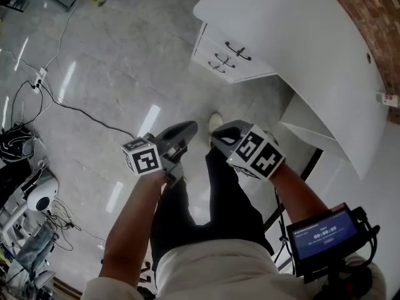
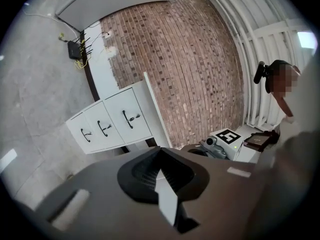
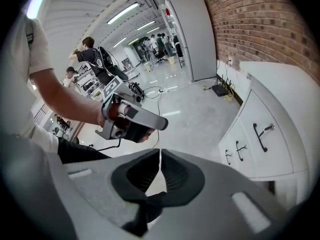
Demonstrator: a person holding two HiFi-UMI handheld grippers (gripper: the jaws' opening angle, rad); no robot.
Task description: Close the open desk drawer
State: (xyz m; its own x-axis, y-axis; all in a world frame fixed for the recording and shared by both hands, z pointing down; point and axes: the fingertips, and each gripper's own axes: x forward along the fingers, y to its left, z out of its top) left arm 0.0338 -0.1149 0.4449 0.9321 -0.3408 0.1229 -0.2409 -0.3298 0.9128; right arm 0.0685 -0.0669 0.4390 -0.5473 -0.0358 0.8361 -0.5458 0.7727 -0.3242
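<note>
Both tools shut and empty: left gripper (image 2: 160, 151) with jaws pressed together on nothing, right gripper (image 3: 160, 155) likewise closed with nothing between. Both held well apart from the white three-drawer pedestal with black bar handles (image 1: 224, 54), which sits tucked under the curved white desk top (image 1: 300, 36).

No drawer front visibly standing proud of the pedestal; all three look flush, so probably little or nothing left to push. To finish well:
- Check along the pedestal fronts for any gap.
- If one shows, set a closed jaw tip flat on that front, just beside its handle and square to the pedestal.
- Push steadily until flush, without hooking a handle.

Head view only: both grippers side by side over the grey polished floor (image 1: 112, 74), short of the pedestal.

Left gripper view only: the red brick wall (image 2: 190, 59) behind the pedestal, and the three fronts nearly face-on.

Right gripper view only: the left gripper from the side, well clear of the pedestal, with people far beyond it.
</note>
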